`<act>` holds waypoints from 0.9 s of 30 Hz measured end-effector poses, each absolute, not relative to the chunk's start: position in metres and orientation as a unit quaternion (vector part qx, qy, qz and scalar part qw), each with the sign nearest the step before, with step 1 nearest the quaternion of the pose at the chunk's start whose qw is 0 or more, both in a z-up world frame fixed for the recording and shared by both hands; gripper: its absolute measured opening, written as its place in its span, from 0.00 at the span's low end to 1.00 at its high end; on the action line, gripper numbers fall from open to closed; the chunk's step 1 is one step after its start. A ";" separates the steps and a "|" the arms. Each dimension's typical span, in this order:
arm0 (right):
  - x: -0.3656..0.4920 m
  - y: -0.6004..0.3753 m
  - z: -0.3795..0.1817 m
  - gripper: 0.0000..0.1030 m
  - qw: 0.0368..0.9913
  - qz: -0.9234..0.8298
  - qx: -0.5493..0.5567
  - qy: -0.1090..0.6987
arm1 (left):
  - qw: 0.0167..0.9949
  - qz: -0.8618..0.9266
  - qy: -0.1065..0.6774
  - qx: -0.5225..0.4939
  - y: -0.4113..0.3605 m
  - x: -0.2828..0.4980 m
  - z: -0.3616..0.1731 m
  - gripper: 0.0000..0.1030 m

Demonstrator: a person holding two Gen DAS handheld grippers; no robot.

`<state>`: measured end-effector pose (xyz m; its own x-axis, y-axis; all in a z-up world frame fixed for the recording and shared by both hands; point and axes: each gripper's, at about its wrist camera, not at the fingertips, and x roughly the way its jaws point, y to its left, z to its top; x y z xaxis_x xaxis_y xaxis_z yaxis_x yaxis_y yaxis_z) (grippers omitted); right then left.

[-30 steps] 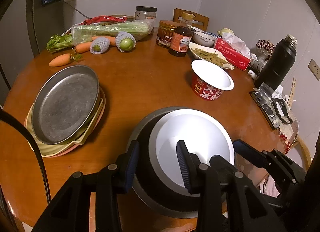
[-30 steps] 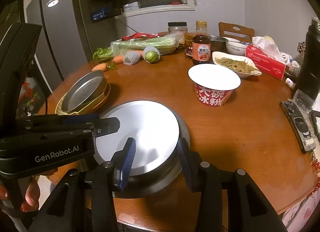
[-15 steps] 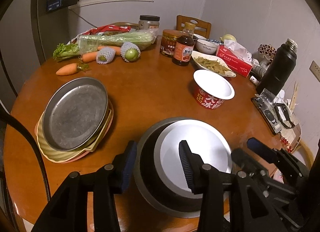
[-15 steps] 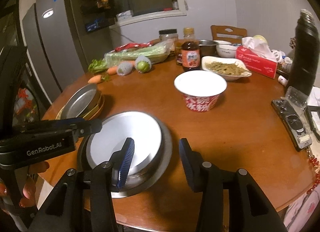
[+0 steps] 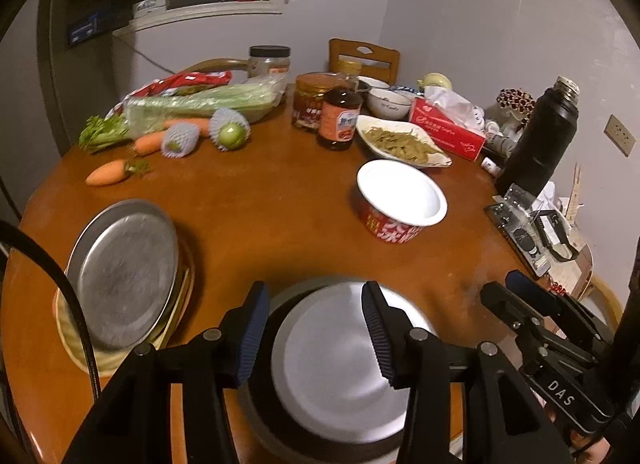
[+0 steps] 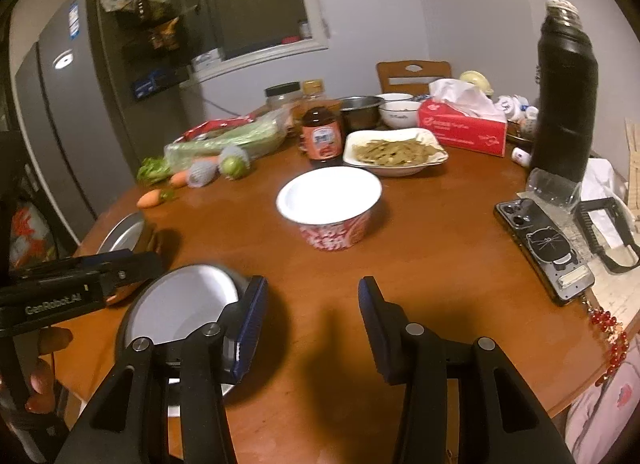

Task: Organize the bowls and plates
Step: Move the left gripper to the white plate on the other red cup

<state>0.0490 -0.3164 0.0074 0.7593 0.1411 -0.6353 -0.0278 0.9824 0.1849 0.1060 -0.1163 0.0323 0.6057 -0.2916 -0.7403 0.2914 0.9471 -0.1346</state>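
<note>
On the round table, a white bowl sits nested inside a larger metal bowl at the near edge. To their left lies a stack of plates, a metal plate on top. Farther back and to the right stands a noodle cup. Behind it sits a dish of food, with a sauce bottle to its left and a tissue box behind on the right. Carrots and celery lie at the far left. A thermos stands at the right edge, a phone nearer in front of it.
</note>
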 end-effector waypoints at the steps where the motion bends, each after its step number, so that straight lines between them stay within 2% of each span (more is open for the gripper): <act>1: 0.051 -0.318 0.007 0.49 0.934 0.044 0.083 0.344 | 0.895 -0.166 0.413 0.003 -0.119 0.110 0.033 0.47; 3: 0.056 -0.322 0.006 0.53 0.934 0.038 0.084 0.344 | 0.894 -0.173 0.412 0.009 -0.123 0.116 0.034 0.47; 23: 0.147 -0.347 -0.002 0.53 0.929 0.017 0.093 0.358 | 0.874 -0.189 0.442 0.071 -0.176 0.206 0.031 0.48; 27: 0.160 -0.357 -0.008 0.53 0.923 0.021 0.108 0.368 | 0.869 -0.192 0.453 0.059 -0.184 0.222 0.024 0.48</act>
<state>0.1598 -0.3570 -0.0083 0.7285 0.1177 -0.6748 0.0415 0.9757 0.2150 0.2224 -0.1841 0.0238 0.5157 -0.2800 -0.8098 0.3865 0.9195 -0.0718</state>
